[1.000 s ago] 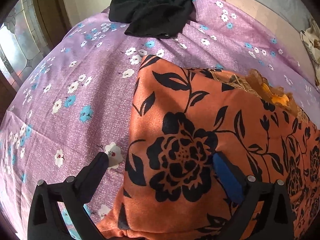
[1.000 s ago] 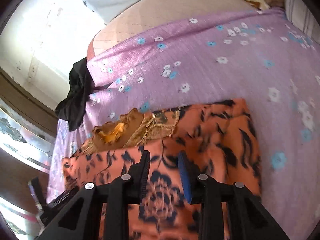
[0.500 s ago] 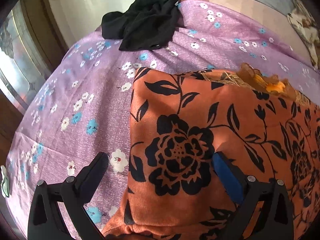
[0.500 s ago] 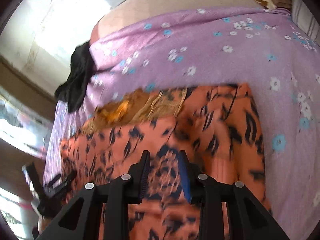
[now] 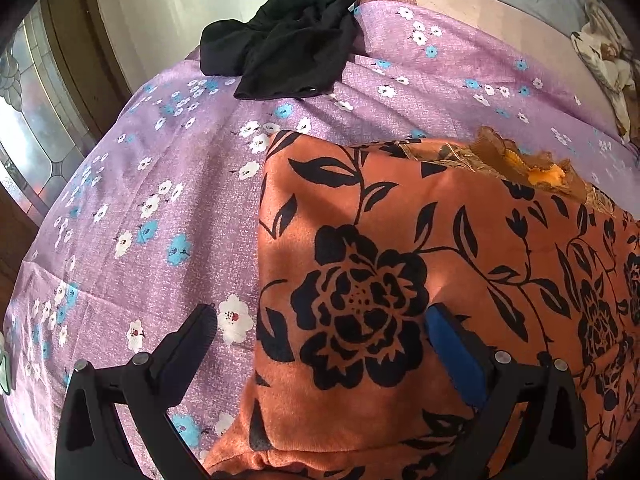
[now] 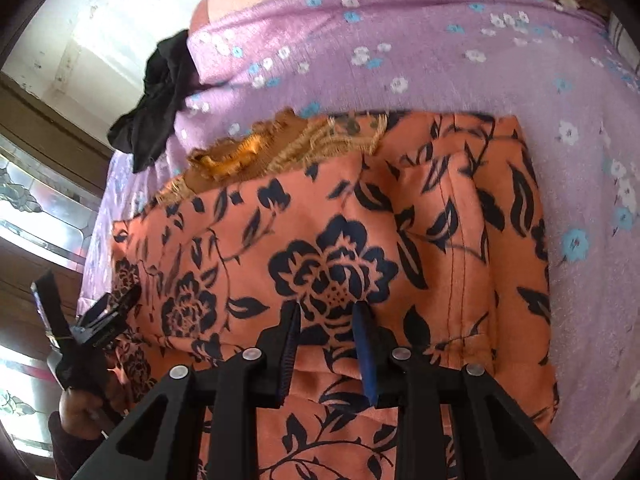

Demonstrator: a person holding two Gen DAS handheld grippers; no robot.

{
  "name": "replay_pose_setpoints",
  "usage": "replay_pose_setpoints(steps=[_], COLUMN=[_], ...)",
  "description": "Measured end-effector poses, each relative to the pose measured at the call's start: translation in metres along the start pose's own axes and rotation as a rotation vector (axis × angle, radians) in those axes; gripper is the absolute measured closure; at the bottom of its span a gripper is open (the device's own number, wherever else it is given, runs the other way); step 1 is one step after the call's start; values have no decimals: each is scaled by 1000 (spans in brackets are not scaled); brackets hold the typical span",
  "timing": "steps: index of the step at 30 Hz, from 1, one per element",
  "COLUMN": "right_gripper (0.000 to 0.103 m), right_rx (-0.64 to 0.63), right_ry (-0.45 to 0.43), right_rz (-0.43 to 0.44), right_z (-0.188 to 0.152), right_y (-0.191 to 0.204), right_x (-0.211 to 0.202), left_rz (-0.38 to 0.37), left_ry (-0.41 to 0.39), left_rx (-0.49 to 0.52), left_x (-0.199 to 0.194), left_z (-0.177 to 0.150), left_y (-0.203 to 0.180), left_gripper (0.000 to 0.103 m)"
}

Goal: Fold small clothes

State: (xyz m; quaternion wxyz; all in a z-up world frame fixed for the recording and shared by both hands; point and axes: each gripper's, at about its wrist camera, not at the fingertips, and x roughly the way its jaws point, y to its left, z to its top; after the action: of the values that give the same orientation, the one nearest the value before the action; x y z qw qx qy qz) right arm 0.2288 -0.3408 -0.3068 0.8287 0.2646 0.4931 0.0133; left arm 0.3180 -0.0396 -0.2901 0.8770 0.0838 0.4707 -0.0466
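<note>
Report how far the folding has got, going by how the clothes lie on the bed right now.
Done: the orange garment with black flowers already lies doubled over on the purple flowered bedsheet. In hand: both grippers hang over it, the left gripper wide open, the right gripper narrowly open; neither visibly pinches cloth. Left: the crumpled black garment at the bed's far edge is unfolded.

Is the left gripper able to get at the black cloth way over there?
Probably yes. The left gripper has its jaws wide open, and only bare purple bedsheet lies between it and the black cloth, though it is far off.
</note>
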Motion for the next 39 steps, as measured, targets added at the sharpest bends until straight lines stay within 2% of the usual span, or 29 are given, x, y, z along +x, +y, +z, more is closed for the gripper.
replay_pose_setpoints(steps=[4,8,14,17,23,24,25,27,31,35,39], right_gripper=[73,73,73,73,70,67,53,33,33,33,33], right_rx=[12,42,45,30,39,39,38,42,49,81,94], right_ry=[-44,56,29,-12,-143,-166,-189,-231,-288,-257,-223], right_rz=[20,5,22,25,62,65,68,79,115,130,124], right_z=[4,0,0,-1,-10,-14,-18,-26,-54,-90,-126], right_y=[0,-8,-4,-4,-11,-12,-12,-11,-15,-22,-26], right_x=[-10,14,3,-11,-54,-62,-70,-82,-104,-110,-116], left_rz=[4,4,6,1,-31,-34,-33,-20,29,48,31], left_ry=[-4,-2,31,2,-68,-81,-87,-102,-115,-82,-53], left_rx=[2,-1,11,64,86,85,85,82,50,13,-20], left_x=[0,0,-8,-27,-70,-81,-87,-102,-119,-124,-136], left_z=[0,-1,0,-6,-24,-31,-36,-53,-88,-111,-141], left_y=[0,-1,-3,-10,-18,-17,-15,-6,24,50,66], left_gripper=[0,0,0,0,0,0,0,0,0,0,0])
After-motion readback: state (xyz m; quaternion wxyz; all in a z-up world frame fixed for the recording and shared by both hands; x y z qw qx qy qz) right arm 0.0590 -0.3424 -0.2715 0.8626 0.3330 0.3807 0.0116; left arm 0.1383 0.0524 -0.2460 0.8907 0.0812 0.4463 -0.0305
